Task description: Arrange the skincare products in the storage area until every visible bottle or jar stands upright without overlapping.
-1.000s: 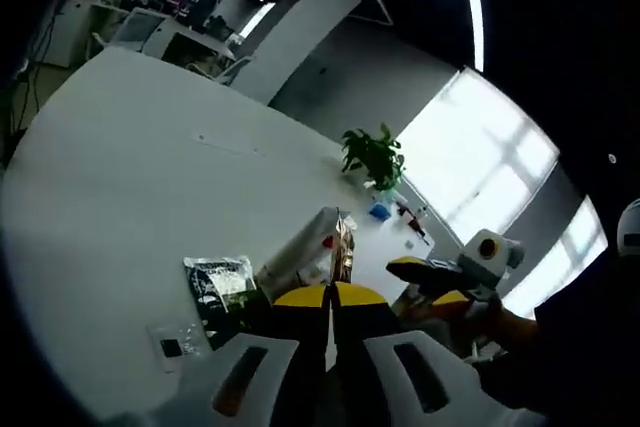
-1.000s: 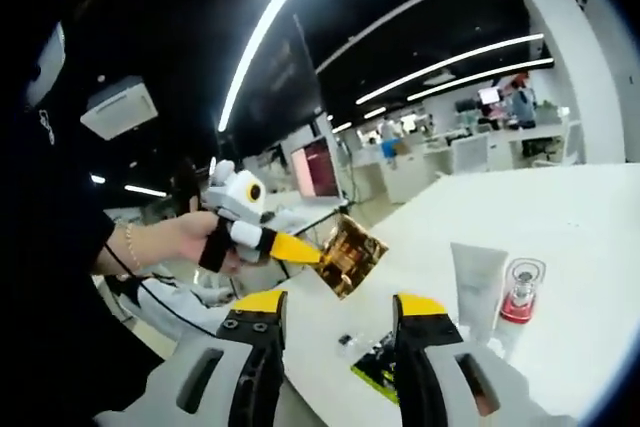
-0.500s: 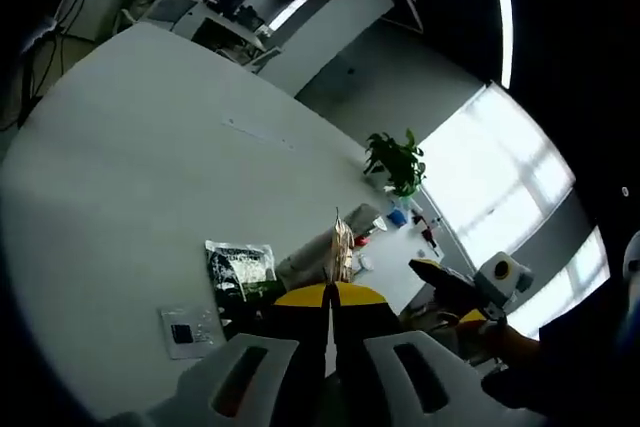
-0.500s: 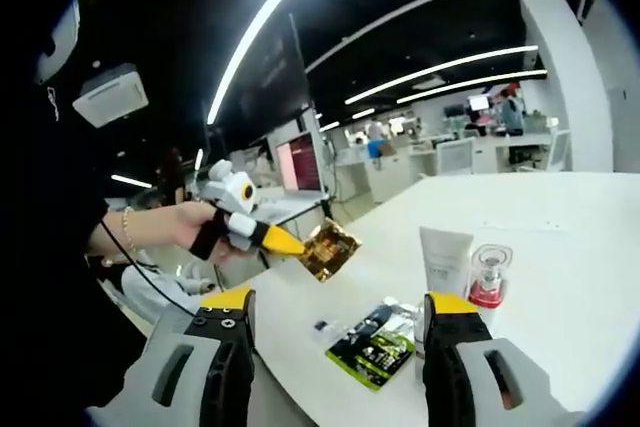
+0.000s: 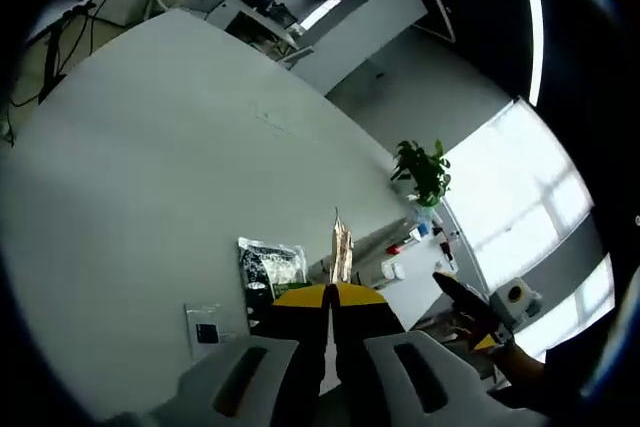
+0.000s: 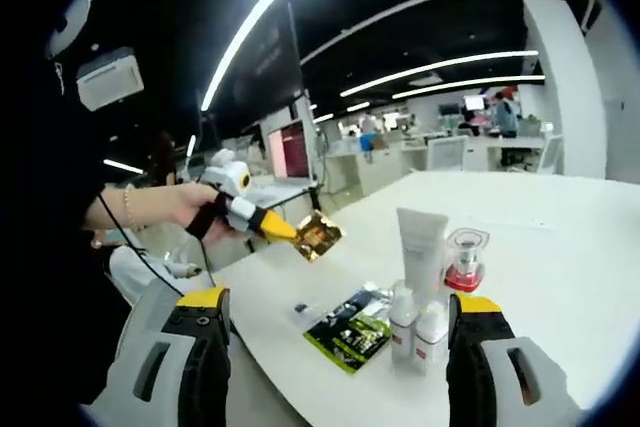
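skincare products: a white tube [image 6: 421,240], a red-based jar [image 6: 464,263] and two small white bottles [image 6: 417,323] already stand upright, apparently not overlapping, on the white table [image 6: 560,277]. a dark sachet [image 6: 348,329] lies flat beside them (likely left to place). the left gripper [image 6: 289,235] is clamped on a gold sachet [image 6: 318,236], held above the table edge. the right gripper [image 6: 335,322] gapes wide, holding nothing.
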`<state>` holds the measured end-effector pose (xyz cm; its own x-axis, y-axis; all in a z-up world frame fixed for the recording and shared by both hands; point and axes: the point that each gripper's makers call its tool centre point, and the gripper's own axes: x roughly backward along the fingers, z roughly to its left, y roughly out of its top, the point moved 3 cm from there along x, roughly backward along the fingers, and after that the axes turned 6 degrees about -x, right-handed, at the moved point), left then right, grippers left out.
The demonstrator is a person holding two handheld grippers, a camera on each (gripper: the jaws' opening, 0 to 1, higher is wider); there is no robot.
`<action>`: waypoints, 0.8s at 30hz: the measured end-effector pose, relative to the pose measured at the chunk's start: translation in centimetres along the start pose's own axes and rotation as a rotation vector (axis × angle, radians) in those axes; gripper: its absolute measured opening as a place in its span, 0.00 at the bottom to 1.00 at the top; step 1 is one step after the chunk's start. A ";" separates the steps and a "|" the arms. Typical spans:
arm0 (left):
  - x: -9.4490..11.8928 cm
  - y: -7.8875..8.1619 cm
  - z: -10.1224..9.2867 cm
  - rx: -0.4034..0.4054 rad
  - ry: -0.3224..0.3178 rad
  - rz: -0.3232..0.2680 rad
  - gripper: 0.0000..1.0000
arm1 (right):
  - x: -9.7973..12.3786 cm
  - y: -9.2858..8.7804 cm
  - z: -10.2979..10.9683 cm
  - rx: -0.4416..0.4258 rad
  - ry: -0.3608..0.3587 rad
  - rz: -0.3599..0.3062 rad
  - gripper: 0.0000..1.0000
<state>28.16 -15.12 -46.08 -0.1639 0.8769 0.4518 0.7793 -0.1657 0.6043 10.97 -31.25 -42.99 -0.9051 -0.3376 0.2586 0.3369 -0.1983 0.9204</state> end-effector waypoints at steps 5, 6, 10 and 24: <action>-0.6 -0.2 0.7 0.018 0.016 0.008 0.00 | 0.3 -0.4 -1.6 0.015 -0.027 0.016 0.99; -0.7 -0.2 0.8 0.022 0.016 0.009 0.00 | 0.3 -0.5 -1.9 0.020 -0.038 0.020 0.99; -1.0 -0.6 1.1 0.057 0.026 0.013 0.00 | 0.6 -0.8 -3.2 0.015 -0.073 0.019 0.99; -2.6 -1.7 3.5 0.128 0.083 0.052 0.00 | 1.9 -4.0 -6.9 0.007 -0.188 0.054 0.97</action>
<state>29.36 -15.58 -50.60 -0.1667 0.8272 0.5365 0.8579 -0.1465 0.4925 9.68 -37.40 -48.24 -0.9186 -0.1693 0.3571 0.3849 -0.1777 0.9057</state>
